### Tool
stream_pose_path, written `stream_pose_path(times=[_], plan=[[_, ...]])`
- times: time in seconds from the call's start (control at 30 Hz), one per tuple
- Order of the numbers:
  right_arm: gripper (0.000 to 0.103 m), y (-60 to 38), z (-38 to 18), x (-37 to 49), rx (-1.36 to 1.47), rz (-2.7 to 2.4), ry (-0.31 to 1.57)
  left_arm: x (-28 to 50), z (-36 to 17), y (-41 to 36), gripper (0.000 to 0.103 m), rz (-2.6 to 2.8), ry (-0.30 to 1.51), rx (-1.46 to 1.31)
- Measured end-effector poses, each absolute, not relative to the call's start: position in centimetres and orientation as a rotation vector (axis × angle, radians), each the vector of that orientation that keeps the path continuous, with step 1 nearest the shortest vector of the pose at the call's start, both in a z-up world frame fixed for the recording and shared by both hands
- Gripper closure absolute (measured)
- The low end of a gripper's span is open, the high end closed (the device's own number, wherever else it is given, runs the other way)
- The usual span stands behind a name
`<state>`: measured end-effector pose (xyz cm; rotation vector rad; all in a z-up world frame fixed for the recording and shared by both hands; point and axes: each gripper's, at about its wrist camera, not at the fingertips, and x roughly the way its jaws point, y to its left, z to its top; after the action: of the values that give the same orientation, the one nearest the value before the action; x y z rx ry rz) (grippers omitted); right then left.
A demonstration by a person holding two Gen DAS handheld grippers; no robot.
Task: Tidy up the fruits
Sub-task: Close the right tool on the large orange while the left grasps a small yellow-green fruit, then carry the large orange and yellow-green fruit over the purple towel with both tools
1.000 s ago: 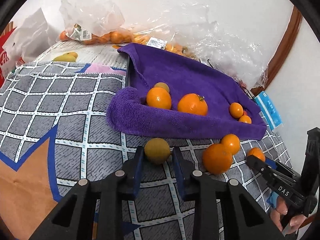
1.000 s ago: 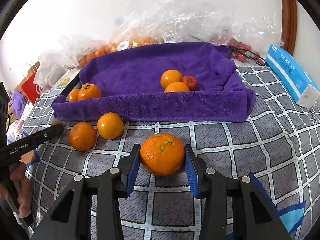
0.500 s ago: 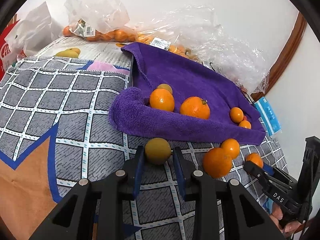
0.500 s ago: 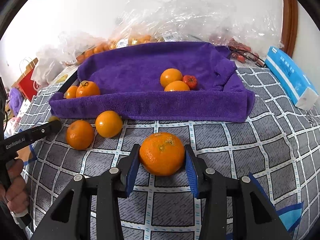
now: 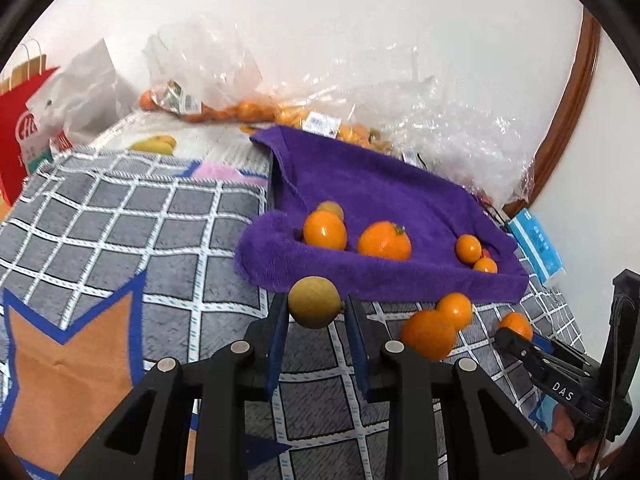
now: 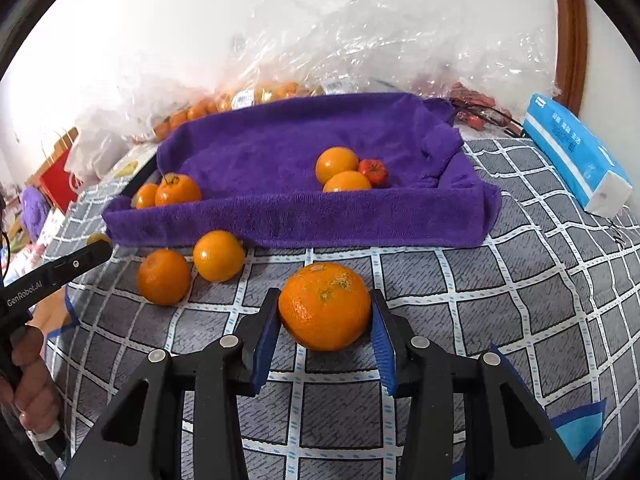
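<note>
My left gripper (image 5: pixel 316 312) is shut on a small yellow-green round fruit (image 5: pixel 315 301) and holds it above the checked cloth, just in front of the purple towel tray (image 5: pixel 360 184). My right gripper (image 6: pixel 325 312) is shut on a large orange (image 6: pixel 325 306), low over the cloth in front of the tray (image 6: pixel 280 224). Several oranges and a small red tomato (image 6: pixel 373 171) lie in the tray. Two loose oranges (image 6: pixel 218 255) (image 6: pixel 164 276) sit on the cloth at the tray's front left.
Clear plastic bags of oranges (image 5: pixel 240 110) lie behind the tray by the wall. A blue tissue pack (image 6: pixel 572 152) lies at right. A red paper bag (image 5: pixel 24 128) stands far left. A checked grey cloth (image 6: pixel 500 288) covers the surface.
My left gripper has lifted the yellow-green fruit off the cloth and moved toward the tray. My right gripper has closed on the large orange and raised it slightly.
</note>
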<state>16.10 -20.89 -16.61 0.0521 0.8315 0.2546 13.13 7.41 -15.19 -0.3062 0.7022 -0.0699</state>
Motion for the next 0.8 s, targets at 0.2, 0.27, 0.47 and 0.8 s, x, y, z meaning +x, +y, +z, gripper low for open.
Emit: stream_pose_path(times=[0.2,0.27,0.47,0.8], plan=[[0.06,-21.2,-16.0,15.7,0.06,0.229,0.796,12.4,-14.4,7.0,0.076,-0.057,0.658,-0.264],[0.06,-21.5,-15.8,15.5,0.071,0.215,0.783,12.4,-14.3,6.7,0.076,-0.048,0.653,-0.246],[0.06,-22.6,-15.3,15.1,0.112,0.181,0.746,12.1,-14.2,7.2,0.076,-0.063,0.653,-0.281],[0.06,-22.5,-14.7,14.2,0.126,0.171,0.743,12.0,-14.2,8.0,0.076,-0.074,0.661,-0.345]])
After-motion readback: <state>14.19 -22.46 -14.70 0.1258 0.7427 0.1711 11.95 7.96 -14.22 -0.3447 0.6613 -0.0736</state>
